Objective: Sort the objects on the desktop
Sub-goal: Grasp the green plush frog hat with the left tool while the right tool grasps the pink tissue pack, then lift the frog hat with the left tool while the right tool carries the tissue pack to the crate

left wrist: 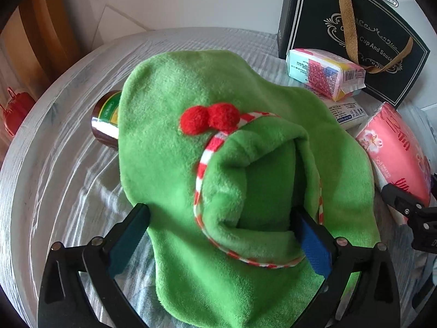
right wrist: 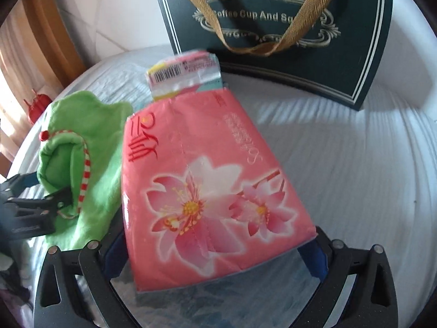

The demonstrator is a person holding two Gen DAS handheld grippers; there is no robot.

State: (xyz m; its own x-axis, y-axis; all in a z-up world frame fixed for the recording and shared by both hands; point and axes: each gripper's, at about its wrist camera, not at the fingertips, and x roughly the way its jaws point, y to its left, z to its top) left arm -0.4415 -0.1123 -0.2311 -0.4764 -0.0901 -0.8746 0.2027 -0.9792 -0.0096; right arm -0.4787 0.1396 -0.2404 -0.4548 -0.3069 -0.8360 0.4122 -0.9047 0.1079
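Observation:
A green plush hat [left wrist: 169,142] with red pompoms and a red-white cord lies on the round table [left wrist: 54,164]. My left gripper [left wrist: 222,235] stands open over it, with the hat's raised fold between its fingers and a gap at the left pad. The hat covers part of a brown bottle [left wrist: 105,120]. In the right wrist view a pink flowered tissue pack [right wrist: 207,180] lies skewed between the fingers of my right gripper [right wrist: 218,243]. Its jaws stand wide. The right pad meets only the pack's near corner, and no pinch shows. The hat [right wrist: 103,142] and left gripper [right wrist: 41,205] appear at the left.
A dark gift bag [left wrist: 355,22] with gold ribbon handles stands at the back right. In front of it lie a small pastel tissue pack [left wrist: 325,71] and a white box [left wrist: 347,113]. Bare cloth [right wrist: 355,164] spreads to the right. A red object [left wrist: 16,109] sits beyond the table's left edge.

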